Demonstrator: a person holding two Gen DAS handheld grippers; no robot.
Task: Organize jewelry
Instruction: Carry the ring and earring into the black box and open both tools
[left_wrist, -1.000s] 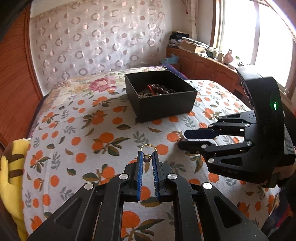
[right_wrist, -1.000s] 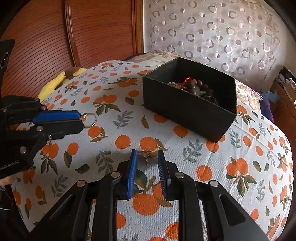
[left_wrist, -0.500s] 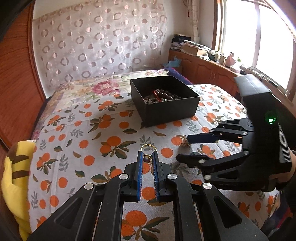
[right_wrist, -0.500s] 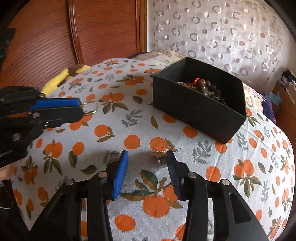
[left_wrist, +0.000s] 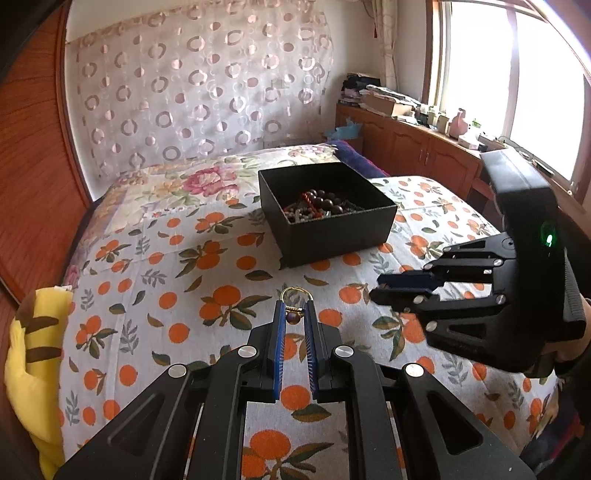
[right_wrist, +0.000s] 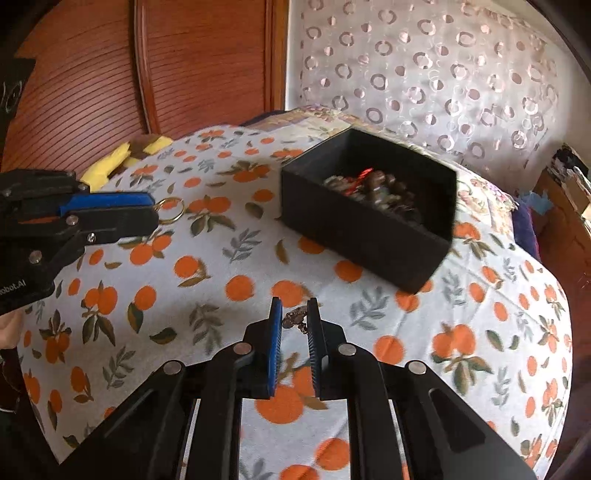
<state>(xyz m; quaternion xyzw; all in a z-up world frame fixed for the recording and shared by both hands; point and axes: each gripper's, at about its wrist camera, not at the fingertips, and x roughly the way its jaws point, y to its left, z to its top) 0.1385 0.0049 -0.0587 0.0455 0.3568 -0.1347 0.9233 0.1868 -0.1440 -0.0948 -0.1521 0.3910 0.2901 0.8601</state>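
Observation:
My left gripper is shut on a gold ring with a dark bead and holds it above the bedspread; the ring also shows in the right wrist view at the left gripper's tip. My right gripper has closed on a small bronze trinket between its blue pads. It shows in the left wrist view at the right. A black open box with beads and jewelry stands behind; it also shows in the right wrist view.
The orange-patterned bedspread covers the bed. A yellow plush lies at the left edge. A wooden wardrobe and a curtain stand behind. A cabinet with clutter runs under the window.
My right gripper opened wide over the trinket, then closed on it. My left gripper has risen with the ring and pulled back from the box.

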